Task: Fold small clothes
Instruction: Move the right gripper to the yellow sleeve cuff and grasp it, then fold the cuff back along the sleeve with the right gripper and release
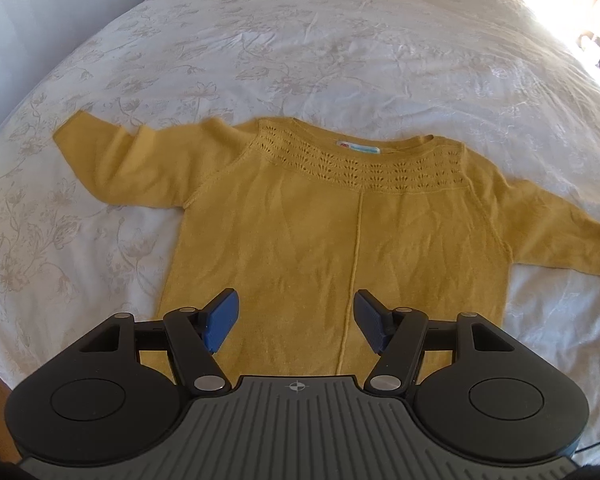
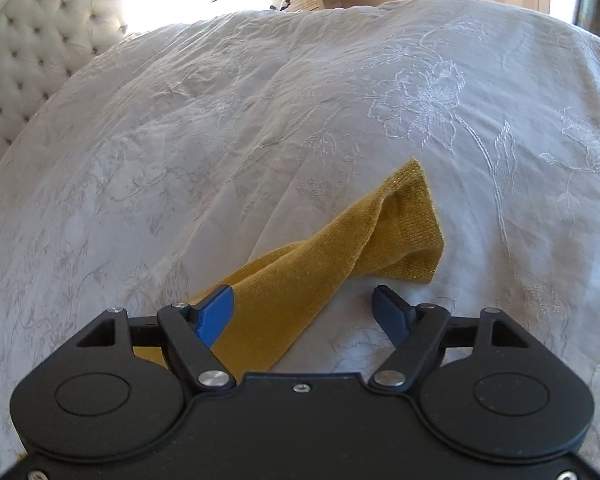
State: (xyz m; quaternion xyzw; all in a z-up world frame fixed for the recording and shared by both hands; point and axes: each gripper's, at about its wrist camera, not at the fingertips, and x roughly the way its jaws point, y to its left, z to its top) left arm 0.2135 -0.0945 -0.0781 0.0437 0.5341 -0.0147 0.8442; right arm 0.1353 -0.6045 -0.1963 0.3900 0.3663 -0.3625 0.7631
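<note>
Here, a mustard-yellow knitted sweater (image 1: 340, 232) lies flat on a bed (image 1: 300, 40) covered by a white floral-embroidered bedspread, its lace-knit yoke and neck label (image 1: 358, 147) on the side away from the left hand-held gripper (image 1: 296, 322) and its hem nearest that tool. The body's long axis runs from hem to neckline along a raised centre seam, pointing away from the camera; both sleeves spread outward from the shoulders, crosswise to that seam.

The left hand-held gripper hovers over the hem with its blue pads spread wide, holding nothing. The right hand-held gripper (image 2: 304, 312) is likewise wide open and empty, low above the sweater's right sleeve (image 2: 340, 248), which extends away from it across the bedspread; the sleeve lies twisted and partly folded over itself, its cuff at the far end. One blue fingertip (image 2: 216, 312) sits over the sleeve fabric, though contact cannot be confirmed.

The knit appears light, soft and limp, likely to sag and stretch when lifted rather than keep any shape, and its surface should grip well between pads. Sensible holds would seem to be the cuff or sleeve edge for the right tool, and a hem corner or shoulder for the left, pinching both layers so the fabric carries over evenly.
</note>
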